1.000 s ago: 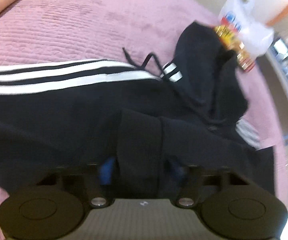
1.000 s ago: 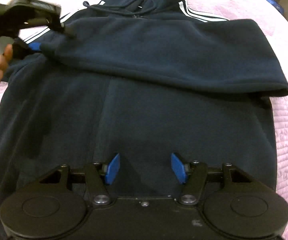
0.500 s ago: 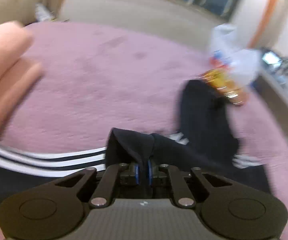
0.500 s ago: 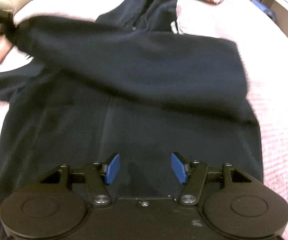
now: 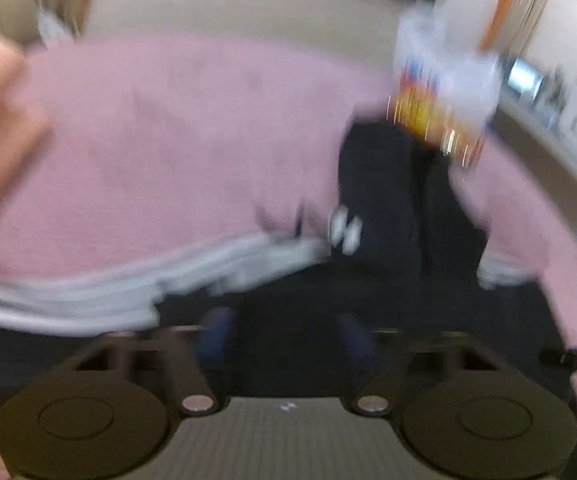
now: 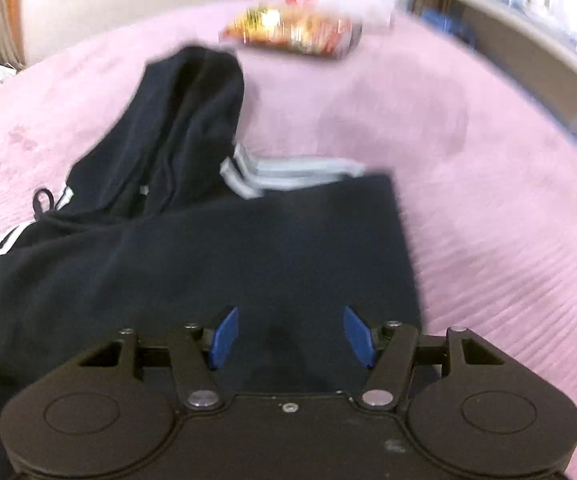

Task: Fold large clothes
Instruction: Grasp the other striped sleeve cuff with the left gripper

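One black hoodie [image 6: 216, 248] lay on one pink blanket [image 6: 468, 160]. Two grippers, left [image 5: 284, 334] and right [image 6: 290, 336], were spread wide, holding nothing.

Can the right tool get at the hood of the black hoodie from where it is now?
Probably yes. The right tool is open over the hoodie body, and the hood lies uncovered ahead and to its left, with nothing between them.
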A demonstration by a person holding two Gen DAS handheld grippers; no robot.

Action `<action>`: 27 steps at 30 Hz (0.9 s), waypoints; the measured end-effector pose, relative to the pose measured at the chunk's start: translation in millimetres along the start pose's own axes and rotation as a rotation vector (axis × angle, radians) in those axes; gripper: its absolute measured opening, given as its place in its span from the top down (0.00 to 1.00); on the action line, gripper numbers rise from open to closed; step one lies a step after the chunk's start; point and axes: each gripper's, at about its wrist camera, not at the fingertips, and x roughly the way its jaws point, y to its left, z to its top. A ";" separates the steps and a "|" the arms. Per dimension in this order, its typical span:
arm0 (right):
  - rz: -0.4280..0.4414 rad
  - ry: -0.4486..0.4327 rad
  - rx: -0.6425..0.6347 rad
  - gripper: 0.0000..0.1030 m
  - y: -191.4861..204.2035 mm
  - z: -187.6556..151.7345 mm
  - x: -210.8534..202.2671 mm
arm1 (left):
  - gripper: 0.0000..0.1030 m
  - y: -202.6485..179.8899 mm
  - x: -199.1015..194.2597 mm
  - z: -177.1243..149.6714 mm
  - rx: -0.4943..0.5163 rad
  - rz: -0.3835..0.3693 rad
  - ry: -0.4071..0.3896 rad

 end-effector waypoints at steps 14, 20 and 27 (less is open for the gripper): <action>0.035 -0.013 -0.145 0.26 37.5 -39.4 -24.8 | 0.70 59.3 -97.5 -53.6 -0.157 -0.008 -0.147; 0.107 0.092 -0.310 0.26 95.6 -98.3 -30.2 | 0.69 123.3 -169.7 -67.8 -0.288 0.192 -0.234; 0.058 0.106 -0.392 0.23 130.4 -115.1 -26.6 | 0.48 212.9 -244.5 -48.0 -0.423 0.388 -0.406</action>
